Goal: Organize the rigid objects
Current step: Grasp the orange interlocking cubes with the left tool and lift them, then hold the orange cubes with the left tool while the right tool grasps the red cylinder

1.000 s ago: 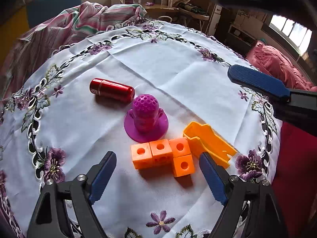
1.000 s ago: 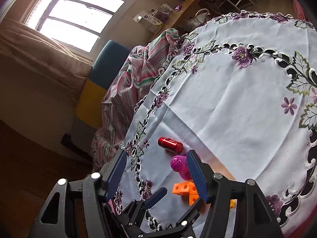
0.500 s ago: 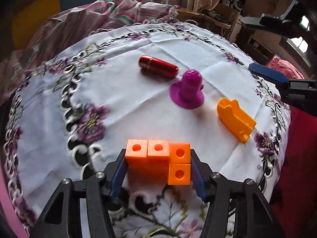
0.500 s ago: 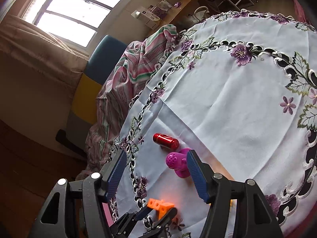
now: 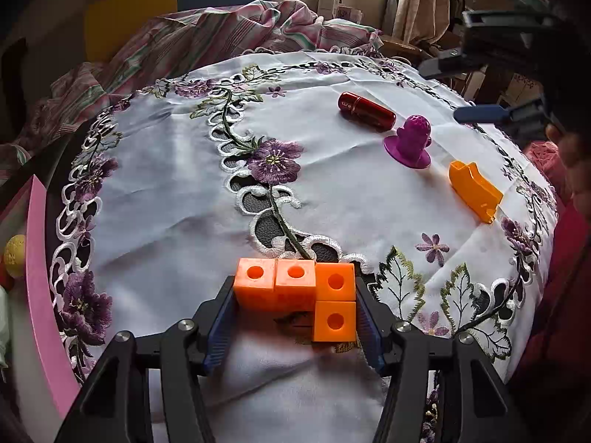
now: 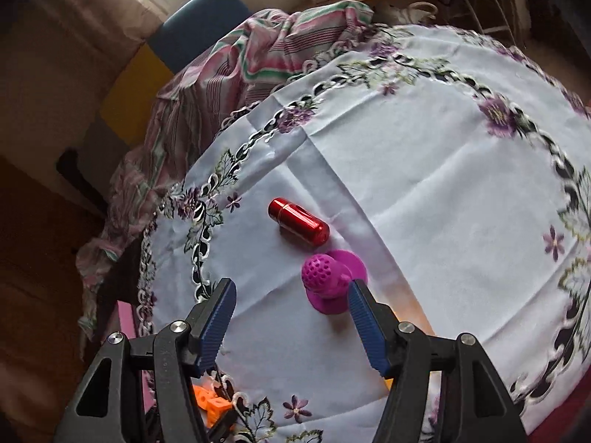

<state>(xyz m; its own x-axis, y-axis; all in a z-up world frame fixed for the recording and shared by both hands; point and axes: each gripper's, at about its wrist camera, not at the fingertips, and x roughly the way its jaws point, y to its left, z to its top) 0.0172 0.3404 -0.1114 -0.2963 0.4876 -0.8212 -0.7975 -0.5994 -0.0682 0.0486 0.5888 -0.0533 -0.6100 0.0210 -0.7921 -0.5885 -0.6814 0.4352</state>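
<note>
My left gripper is shut on an orange block piece made of several joined cubes, and holds it above the tablecloth near the table's left edge. The piece also shows in the right wrist view. A red capsule, a purple knob toy and an orange scoop-like piece lie on the cloth at the far right. My right gripper is open and empty, above the cloth, with the purple knob toy by its right finger and the red capsule beyond.
A white embroidered tablecloth covers the round table. A pink bin with a yellow ball stands beside the table's left edge. A striped blanket on a chair lies behind the table.
My left gripper closed on the orange block piece and carried it left, away from the other toys, toward the pink bin. My right gripper moved lower, closer to the purple toy.
</note>
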